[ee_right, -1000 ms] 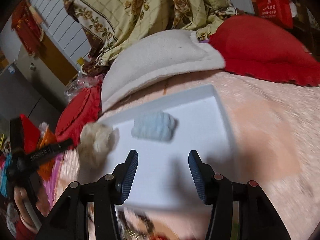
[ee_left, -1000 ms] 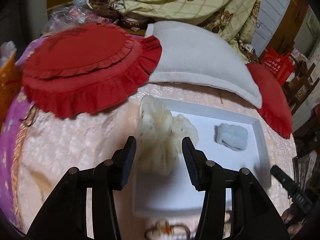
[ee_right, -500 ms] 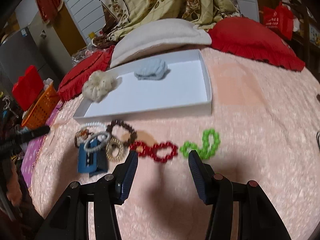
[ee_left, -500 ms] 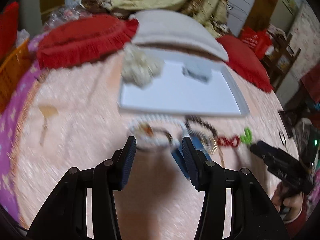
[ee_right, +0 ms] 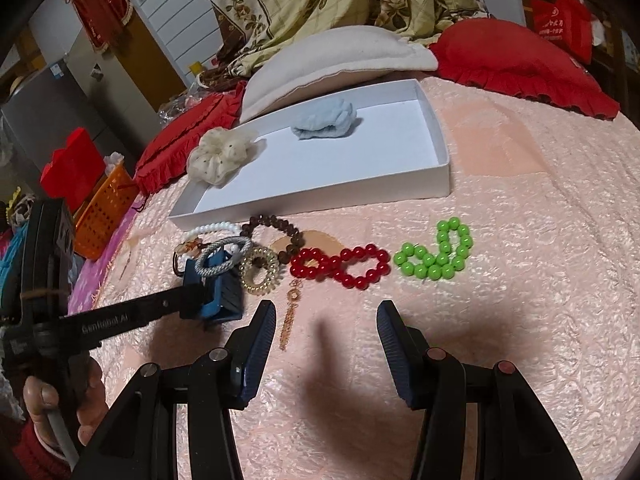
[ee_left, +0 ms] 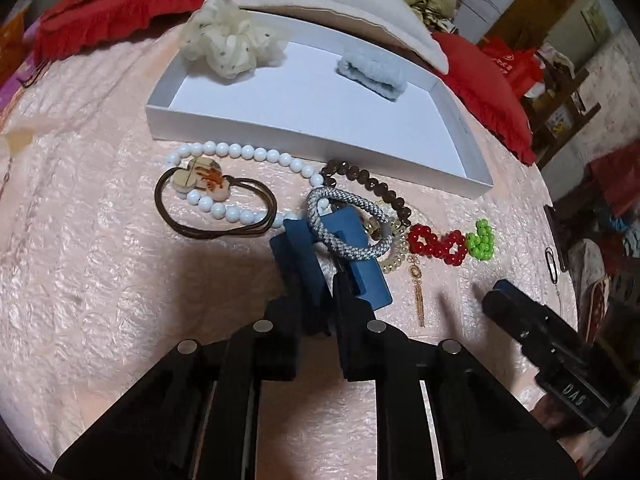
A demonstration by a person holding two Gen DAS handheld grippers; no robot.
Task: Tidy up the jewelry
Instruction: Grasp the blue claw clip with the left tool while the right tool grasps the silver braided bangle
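The left gripper (ee_left: 318,300) is closed on the blue hair clip (ee_left: 332,252), which lies on the pink bedspread (ee_left: 100,280) right in front of it. The clip's long side runs away from the gripper and a little to the right. A grey rope hair tie (ee_left: 347,224) lies across the top of the clip, so it may ride along if the clip is lifted. The white tray (ee_left: 456,136) sits past the clip, farther away, so the clip would have to go up and forward to get there. A cream scrunchie (ee_left: 230,46) and a pale blue scrunchie (ee_left: 372,70) already lie in the tray.

The right gripper (ee_right: 326,344) is open and holds nothing. It hangs near the red bead bracelet (ee_right: 340,266) and the green bead bracelet (ee_right: 436,254), so it is the nearer one for those.

The left gripper's arm reads something like "Genrobot AI" in the right view, though the letters are blurry. The right tool shows "DAS".
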